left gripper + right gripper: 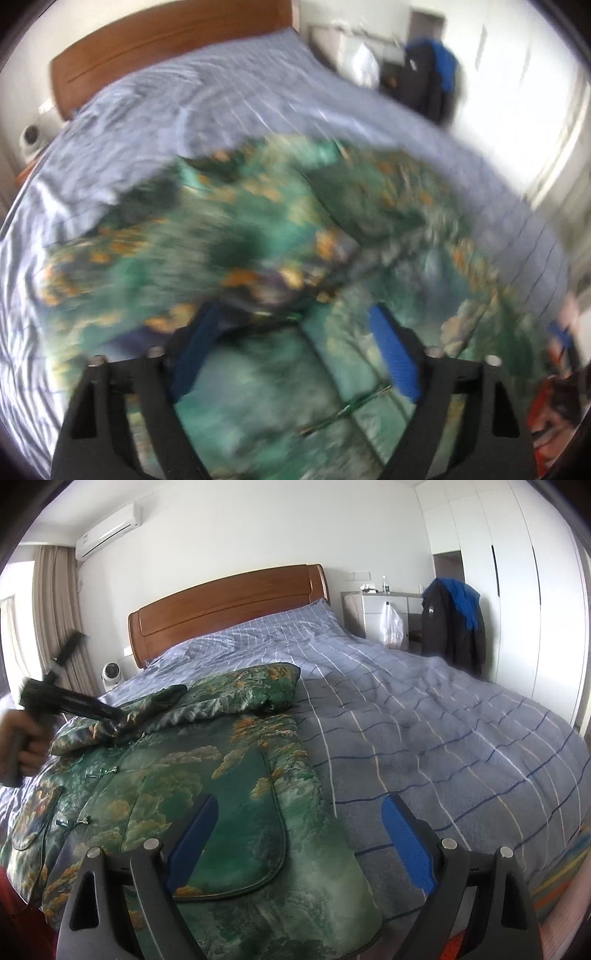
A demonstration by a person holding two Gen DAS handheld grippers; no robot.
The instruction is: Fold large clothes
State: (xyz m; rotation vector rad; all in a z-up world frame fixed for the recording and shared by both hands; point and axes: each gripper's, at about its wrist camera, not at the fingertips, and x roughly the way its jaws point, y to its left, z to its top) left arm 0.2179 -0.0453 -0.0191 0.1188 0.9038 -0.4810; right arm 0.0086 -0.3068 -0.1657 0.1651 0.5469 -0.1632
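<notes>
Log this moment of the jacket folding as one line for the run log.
stage: sleeve folded across green jacket | left gripper: open, empty | right gripper: open, empty, over jacket edge | surface: checked bedspread

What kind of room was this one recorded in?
A home bedroom, most likely. A bed with a wooden headboard and a blue checked duvet fills the view, white wardrobe doors line the wall, and an air conditioner hangs above the curtain.
</notes>
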